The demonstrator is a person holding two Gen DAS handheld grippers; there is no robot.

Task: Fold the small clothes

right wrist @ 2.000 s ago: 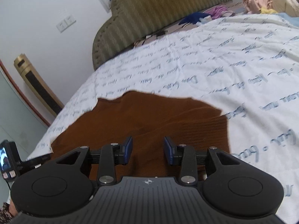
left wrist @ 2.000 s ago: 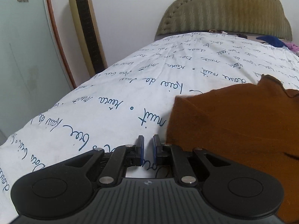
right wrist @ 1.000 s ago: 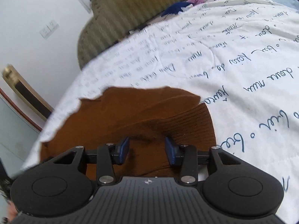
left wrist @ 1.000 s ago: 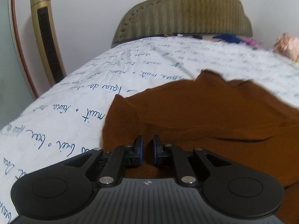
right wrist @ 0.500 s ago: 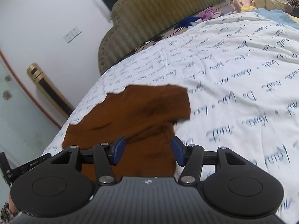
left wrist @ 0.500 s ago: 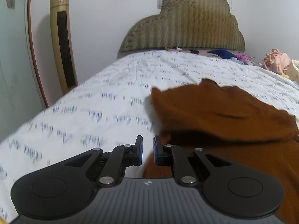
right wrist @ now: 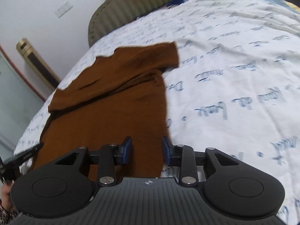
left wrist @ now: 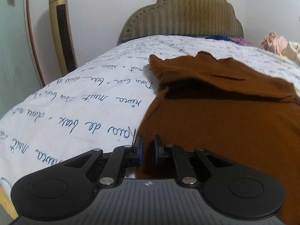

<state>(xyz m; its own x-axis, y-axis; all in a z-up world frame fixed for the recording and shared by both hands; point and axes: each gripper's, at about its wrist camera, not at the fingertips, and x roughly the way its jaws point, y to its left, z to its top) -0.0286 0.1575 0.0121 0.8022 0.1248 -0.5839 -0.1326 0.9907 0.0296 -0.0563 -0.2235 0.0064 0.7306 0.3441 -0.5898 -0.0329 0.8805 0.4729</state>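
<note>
The brown garment [right wrist: 112, 101] is laid flat near the bed's [right wrist: 234, 65] left edge, folds yet to be made — the left gripper [left wrist: 148, 148] is pinched on its hem, the right gripper [right wrist: 147, 150], just narrowed, straddles cloth unclamped.

The right-wrist view is motion-blurred, so the sheet's [right wrist: 234, 60] script cannot be read. The shirt's [left wrist: 234, 127] right side runs off the left-wrist frame, and its near hem hides behind both gripper bodies. The clothes pile [left wrist: 275, 44] is too small to sort out.
</note>
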